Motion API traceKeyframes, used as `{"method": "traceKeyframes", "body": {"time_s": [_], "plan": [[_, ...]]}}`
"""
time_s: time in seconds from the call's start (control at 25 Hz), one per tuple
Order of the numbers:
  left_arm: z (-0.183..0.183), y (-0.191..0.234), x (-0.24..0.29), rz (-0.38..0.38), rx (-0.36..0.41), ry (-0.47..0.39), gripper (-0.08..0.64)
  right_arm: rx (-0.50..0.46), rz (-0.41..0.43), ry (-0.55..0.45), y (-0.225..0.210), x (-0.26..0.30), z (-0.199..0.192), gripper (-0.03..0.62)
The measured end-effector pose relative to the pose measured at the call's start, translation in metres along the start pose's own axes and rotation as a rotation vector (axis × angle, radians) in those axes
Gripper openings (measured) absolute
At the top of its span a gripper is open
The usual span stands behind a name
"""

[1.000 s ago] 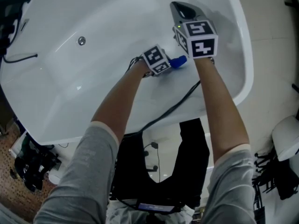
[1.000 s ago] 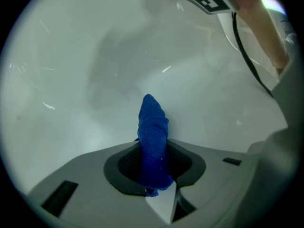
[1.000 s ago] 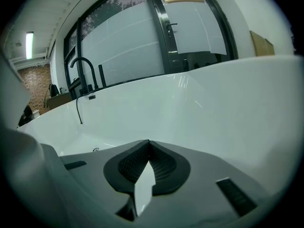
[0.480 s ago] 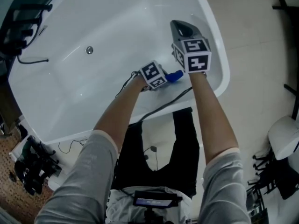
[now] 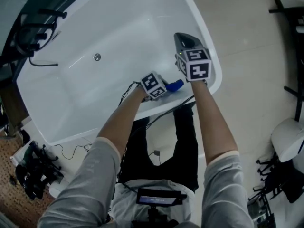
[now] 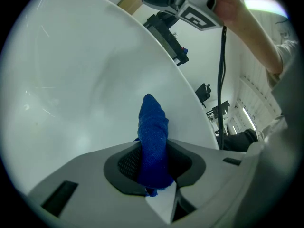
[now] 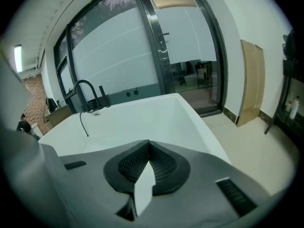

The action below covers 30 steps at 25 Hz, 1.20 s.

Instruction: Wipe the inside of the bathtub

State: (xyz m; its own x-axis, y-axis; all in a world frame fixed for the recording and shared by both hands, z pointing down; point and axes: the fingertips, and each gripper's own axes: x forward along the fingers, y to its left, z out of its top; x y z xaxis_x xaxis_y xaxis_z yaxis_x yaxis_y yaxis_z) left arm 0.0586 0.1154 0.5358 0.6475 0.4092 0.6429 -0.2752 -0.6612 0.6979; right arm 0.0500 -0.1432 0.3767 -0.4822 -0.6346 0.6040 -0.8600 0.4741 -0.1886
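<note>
The white bathtub (image 5: 118, 37) fills the upper left of the head view. My left gripper (image 5: 164, 86) is shut on a blue cloth (image 5: 175, 85), held low by the tub's near inner wall beside the rim. In the left gripper view the blue cloth (image 6: 153, 141) stands up between the pads against the white tub wall (image 6: 71, 80). My right gripper (image 5: 186, 41) hangs higher, above the tub's right end, shut with nothing between its pads. In the right gripper view, that gripper (image 7: 148, 161) looks along the tub (image 7: 137, 122) toward the faucet.
A black faucet (image 7: 88, 96) with a hose stands at the tub's far end, seen also as the black faucet (image 5: 35, 37) at upper left. A drain (image 5: 97, 57) sits in the tub floor. Cables (image 5: 164, 109) trail over the near rim. Glass doors (image 7: 142, 46) lie beyond. A white chair (image 5: 287, 139) stands at right.
The view has drawn back and the tub looks smaller. Both grippers sit closer to the tub's near right rim, the left still holding the blue cloth.
</note>
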Motion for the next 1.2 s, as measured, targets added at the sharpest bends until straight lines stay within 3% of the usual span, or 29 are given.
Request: {"method": "traceKeyframes", "body": {"time_s": [0.36, 0.56, 0.92, 1.2], "plan": [[0.014, -0.044, -0.025, 0.005, -0.01, -0.033, 0.112, 0.002, -0.008, -0.004, 0.008, -0.047, 0.021, 0.008], [0.013, -0.06, -0.034, 0.02, 0.016, -0.004, 0.115, 0.005, -0.024, -0.005, 0.009, -0.069, 0.03, 0.008], [0.002, -0.11, -0.057, -0.055, 0.069, 0.035, 0.118, 0.031, -0.091, -0.007, -0.002, -0.115, 0.032, 0.008], [0.01, -0.138, -0.111, 0.025, 0.157, -0.092, 0.12, 0.057, -0.151, -0.036, 0.002, -0.171, 0.038, 0.008]]}}
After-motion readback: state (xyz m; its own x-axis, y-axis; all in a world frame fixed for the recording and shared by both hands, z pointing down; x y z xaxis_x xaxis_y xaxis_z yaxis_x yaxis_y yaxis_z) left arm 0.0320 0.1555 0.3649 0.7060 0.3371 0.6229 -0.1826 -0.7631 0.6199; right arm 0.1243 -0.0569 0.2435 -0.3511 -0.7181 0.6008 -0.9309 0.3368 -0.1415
